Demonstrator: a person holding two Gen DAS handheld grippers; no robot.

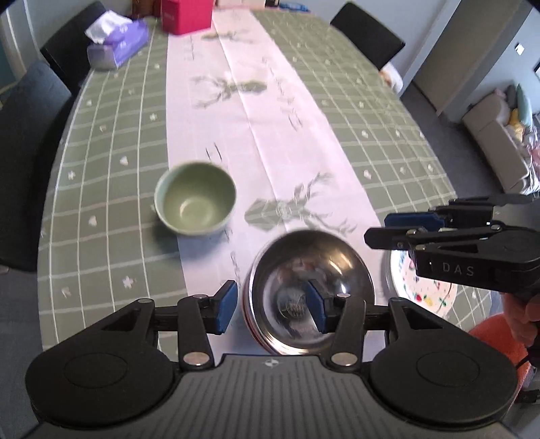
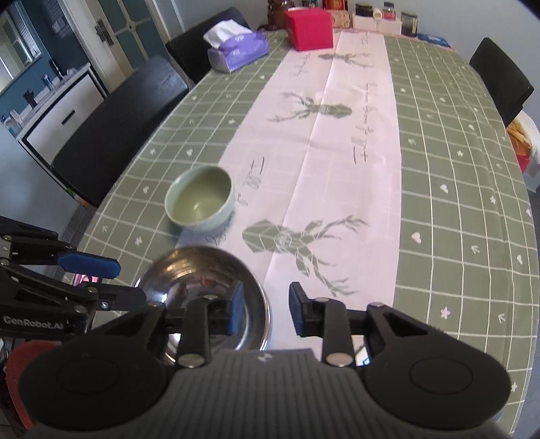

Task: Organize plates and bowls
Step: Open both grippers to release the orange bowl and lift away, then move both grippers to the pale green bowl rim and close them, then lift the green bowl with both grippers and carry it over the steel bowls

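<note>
A steel bowl (image 1: 312, 277) sits near the table's front edge, on what looks like a red-rimmed item beneath it; it also shows in the right wrist view (image 2: 206, 273). My left gripper (image 1: 271, 305) is open, its jaws straddling the bowl's left rim, one pad outside and one inside. My right gripper (image 2: 265, 312) is open, straddling the bowl's right rim; it shows at the right of the left wrist view (image 1: 388, 229). A green ceramic bowl (image 1: 195, 202) stands empty farther back on the left, also in the right wrist view (image 2: 199, 198). A patterned white plate (image 1: 422, 287) lies right of the steel bowl.
The table has a green checked cloth (image 2: 455, 169) with a white deer runner. A purple tissue box (image 2: 238, 49) and a red box (image 2: 308, 28) stand at the far end with jars. Dark chairs (image 2: 114, 131) line the left side; another chair (image 2: 499, 81) is far right.
</note>
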